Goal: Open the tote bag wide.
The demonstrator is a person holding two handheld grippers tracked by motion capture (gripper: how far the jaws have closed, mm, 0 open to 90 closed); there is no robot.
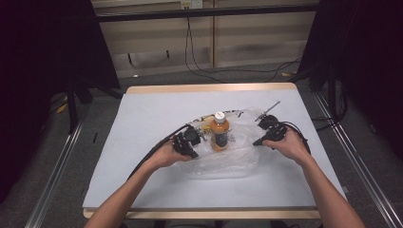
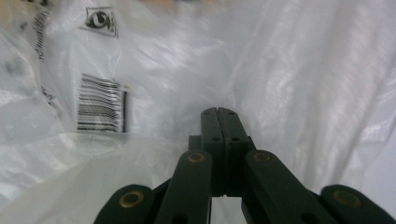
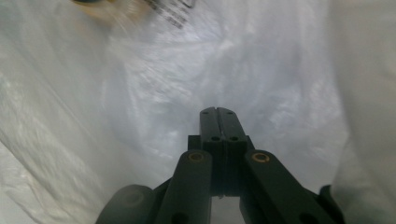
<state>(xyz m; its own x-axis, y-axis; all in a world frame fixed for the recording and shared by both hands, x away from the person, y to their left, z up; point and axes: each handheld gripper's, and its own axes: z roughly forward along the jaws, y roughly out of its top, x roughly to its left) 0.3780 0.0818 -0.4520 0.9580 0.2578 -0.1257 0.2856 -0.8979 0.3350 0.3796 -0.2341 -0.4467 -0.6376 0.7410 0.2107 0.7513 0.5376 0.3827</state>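
Note:
An orange bottle (image 1: 219, 133) with a white cap stands upright on a crumpled clear plastic bag (image 1: 237, 159) in the middle of the table. My left gripper (image 1: 195, 156) is at the bag's left edge, just left of the bottle, with its jaws pressed together. My right gripper (image 1: 255, 142) is at the bag's right side, jaws also together. In the left gripper view the shut left gripper (image 2: 218, 110) points into the bag (image 2: 289, 79), which bears a barcode label (image 2: 100, 102). In the right gripper view the shut right gripper (image 3: 217, 109) faces the bag's folds (image 3: 154, 79). Whether either pinches film is unclear.
A white sheet (image 1: 142, 123) covers the wooden table (image 1: 209, 88). The left gripper's black cable (image 1: 157, 147) arcs across the sheet towards the front left. Metal rails (image 1: 52, 175) run along the floor on both sides, and wires (image 1: 228, 71) lie behind the table.

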